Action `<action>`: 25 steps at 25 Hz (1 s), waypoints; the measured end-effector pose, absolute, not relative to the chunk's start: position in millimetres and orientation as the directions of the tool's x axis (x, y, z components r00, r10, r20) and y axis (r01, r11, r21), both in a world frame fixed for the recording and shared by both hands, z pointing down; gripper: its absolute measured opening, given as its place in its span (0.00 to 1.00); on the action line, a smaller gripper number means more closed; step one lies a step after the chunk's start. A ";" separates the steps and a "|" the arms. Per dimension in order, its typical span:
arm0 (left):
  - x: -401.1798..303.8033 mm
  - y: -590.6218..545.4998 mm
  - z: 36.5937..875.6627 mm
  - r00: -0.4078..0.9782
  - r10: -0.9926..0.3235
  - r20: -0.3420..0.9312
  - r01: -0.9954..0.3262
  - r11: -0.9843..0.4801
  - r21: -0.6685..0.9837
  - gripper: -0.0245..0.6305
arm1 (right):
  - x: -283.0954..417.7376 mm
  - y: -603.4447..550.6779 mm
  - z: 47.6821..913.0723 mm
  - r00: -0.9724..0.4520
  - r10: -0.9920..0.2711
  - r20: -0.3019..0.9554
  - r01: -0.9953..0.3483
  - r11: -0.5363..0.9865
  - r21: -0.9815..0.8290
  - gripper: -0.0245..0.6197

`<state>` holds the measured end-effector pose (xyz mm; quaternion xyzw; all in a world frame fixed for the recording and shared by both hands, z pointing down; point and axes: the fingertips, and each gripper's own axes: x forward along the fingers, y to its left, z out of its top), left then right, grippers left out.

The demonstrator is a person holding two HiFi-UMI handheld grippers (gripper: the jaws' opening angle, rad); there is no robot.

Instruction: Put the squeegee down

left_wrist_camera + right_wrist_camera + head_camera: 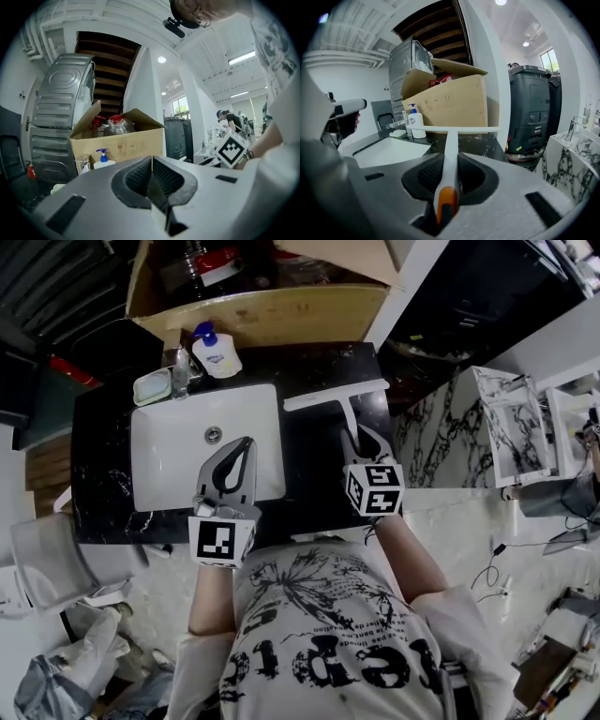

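The cardboard box (262, 315) behind the sink (155, 474) carries faint printed handling symbols. The blue label on the pump bottle (217, 354) at the sink's back edge is too small to read. The person's pale shirt (328, 634) bears large black lettering that I cannot make out.

The sink is a white rectangular basin set into a black, white-veined stone counter (103, 474). A chrome faucet (181, 367) and a pale soap dish (153, 386) stand at the sink's back left corner. Right of the sink, past the counter's end, stand white marble-patterned slabs (441, 442) and a black wheeled bin (532, 108). Brown stair treads (112, 61) run overhead behind it.

The squeegee (336, 397) is white and T-shaped, with an orange handle end. Its straight blade lies crosswise over the counter just right of the sink. Whether it touches the stone I cannot tell. The right tool (356, 439) clamps its ribbed dark pads on the squeegee's handle. The left tool (246, 444) hangs over the sink's front right part, jaws pressed together with nothing between them.
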<state>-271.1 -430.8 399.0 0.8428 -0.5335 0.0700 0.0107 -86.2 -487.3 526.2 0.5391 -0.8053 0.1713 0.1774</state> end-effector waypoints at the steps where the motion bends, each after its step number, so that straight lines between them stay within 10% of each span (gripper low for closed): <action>1: -273.0 -435.1 400.8 0.428 -0.894 0.131 -0.898 -0.437 -0.055 0.05 | -86.6 -491.4 532.9 -0.345 -0.805 0.482 -0.933 0.352 -0.081 0.15; 25: -297.1 -463.3 457.2 0.462 -0.857 0.227 -0.881 -0.474 0.005 0.05 | -91.4 -521.5 613.2 -0.205 -0.694 0.691 -0.955 0.296 0.014 0.16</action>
